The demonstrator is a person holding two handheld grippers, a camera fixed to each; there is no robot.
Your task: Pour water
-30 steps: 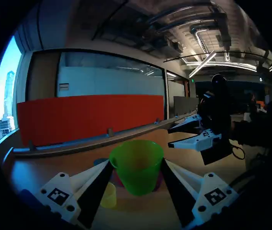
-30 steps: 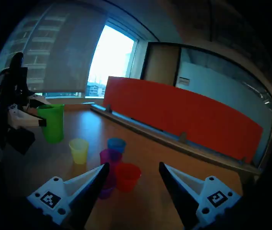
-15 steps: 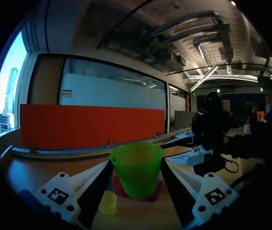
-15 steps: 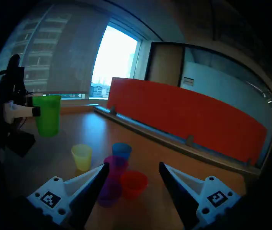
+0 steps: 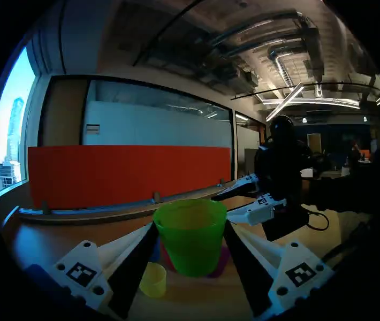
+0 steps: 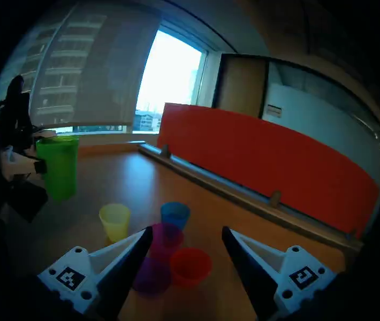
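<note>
**Desk:** What has the left gripper [image 5: 190, 227] got?

**Operator:** I've got the green cup [image 5: 190, 243] pinched between both fingers. The jaws are drawn in to the cup's width, one finger pressing each side below the rim. The cup is upright. (Whether there's water inside, I can't tell from here.)

**Desk:** Where is it sitting?

**Operator:** In the right gripper view I see it far off to one side above the wooden table [image 6: 136, 179], well apart from the small cups. I can't tell whether its base touches the wood. In the left gripper view a yellow cup [image 5: 152, 279] shows low down beside one finger.

**Desk:** And the right gripper [image 6: 185, 231]?

**Operator:** It's spread wide and gripping nothing. Just ahead of it I've got the cluster, all mouth-up and close together. There's the yellow one, a blue cup [image 6: 175, 214], a purple cup [image 6: 166, 235], and a second purple cup [image 6: 151, 274] by one finger. A red cup [image 6: 190, 266] shows through the gap between the fingers. An orange partition [image 6: 275, 160] runs along the table's far edge, with a bright window [image 6: 171, 80] behind it.
</note>
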